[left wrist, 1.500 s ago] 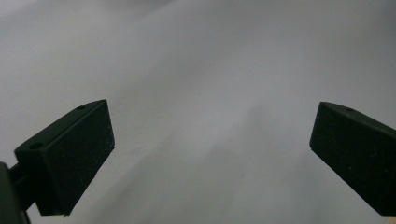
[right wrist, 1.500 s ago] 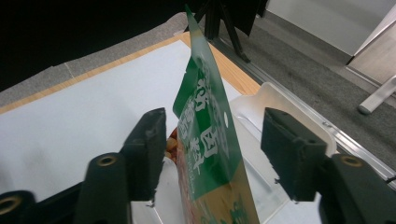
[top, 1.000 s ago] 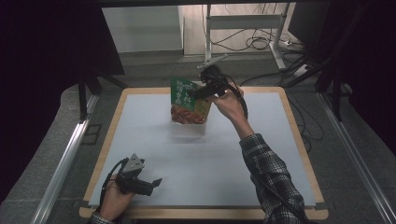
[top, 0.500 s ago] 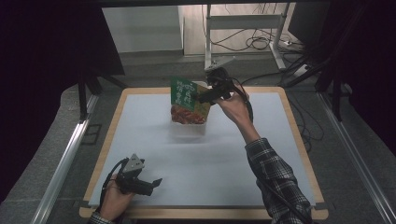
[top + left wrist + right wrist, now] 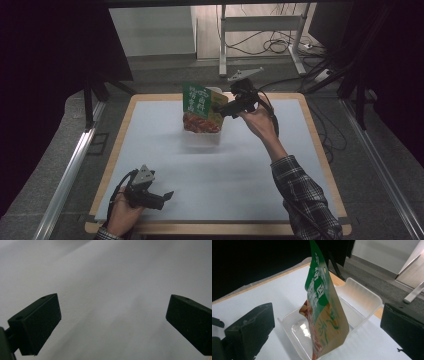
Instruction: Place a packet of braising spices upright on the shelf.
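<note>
A green and orange snack bag [image 5: 199,106] stands upright in a clear plastic container [image 5: 202,138] at the back middle of the white table mat [image 5: 225,170]. My right gripper [image 5: 220,109] is at the bag's right side, open. In the right gripper view the bag [image 5: 324,315] rises between the two wide-apart jaws, touching neither, its base inside the container [image 5: 362,296]. My left gripper [image 5: 167,196] rests near the front left edge, open, with only bare mat between its jaws [image 5: 113,312].
The mat lies on a wooden-edged table [image 5: 320,150]. A metal rail [image 5: 65,175] runs along the left side. Behind the table are a desk frame and loose cables [image 5: 280,45] on the floor.
My right hand and gripper have shifted slightly to the right and up beside the bag. The bag stays standing in the container. The left gripper has not moved.
</note>
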`<state>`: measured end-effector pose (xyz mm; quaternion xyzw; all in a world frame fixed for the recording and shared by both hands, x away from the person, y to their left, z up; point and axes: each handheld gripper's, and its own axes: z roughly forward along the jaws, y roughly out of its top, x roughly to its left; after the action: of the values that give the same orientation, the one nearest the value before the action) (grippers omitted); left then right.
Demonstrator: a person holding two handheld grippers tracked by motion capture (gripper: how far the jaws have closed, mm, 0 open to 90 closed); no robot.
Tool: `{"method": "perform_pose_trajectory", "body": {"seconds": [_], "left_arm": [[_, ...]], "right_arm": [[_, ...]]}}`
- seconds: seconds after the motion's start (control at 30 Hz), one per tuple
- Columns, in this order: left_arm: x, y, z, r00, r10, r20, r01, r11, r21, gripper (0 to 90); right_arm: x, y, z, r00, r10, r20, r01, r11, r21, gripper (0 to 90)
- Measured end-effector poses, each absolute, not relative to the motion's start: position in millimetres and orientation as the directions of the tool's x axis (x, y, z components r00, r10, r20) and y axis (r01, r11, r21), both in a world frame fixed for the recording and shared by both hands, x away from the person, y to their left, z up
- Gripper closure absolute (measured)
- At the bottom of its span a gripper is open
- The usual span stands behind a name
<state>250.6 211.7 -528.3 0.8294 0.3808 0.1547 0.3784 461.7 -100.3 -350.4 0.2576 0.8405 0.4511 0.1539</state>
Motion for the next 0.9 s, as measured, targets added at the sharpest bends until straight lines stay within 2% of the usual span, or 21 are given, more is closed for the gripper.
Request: {"method": "perform_pose_trajectory", "body": {"seconds": [0.9], "left_arm": [[249.7,211.3,-527.6,0.663,0.749,-0.023,0.504,-0.423,0.753,0.0]], "right_arm": [[429.9,-134.6,-386.7,-0.813,0.583,0.001,0.322,0.448,0.834,0.0]]}}
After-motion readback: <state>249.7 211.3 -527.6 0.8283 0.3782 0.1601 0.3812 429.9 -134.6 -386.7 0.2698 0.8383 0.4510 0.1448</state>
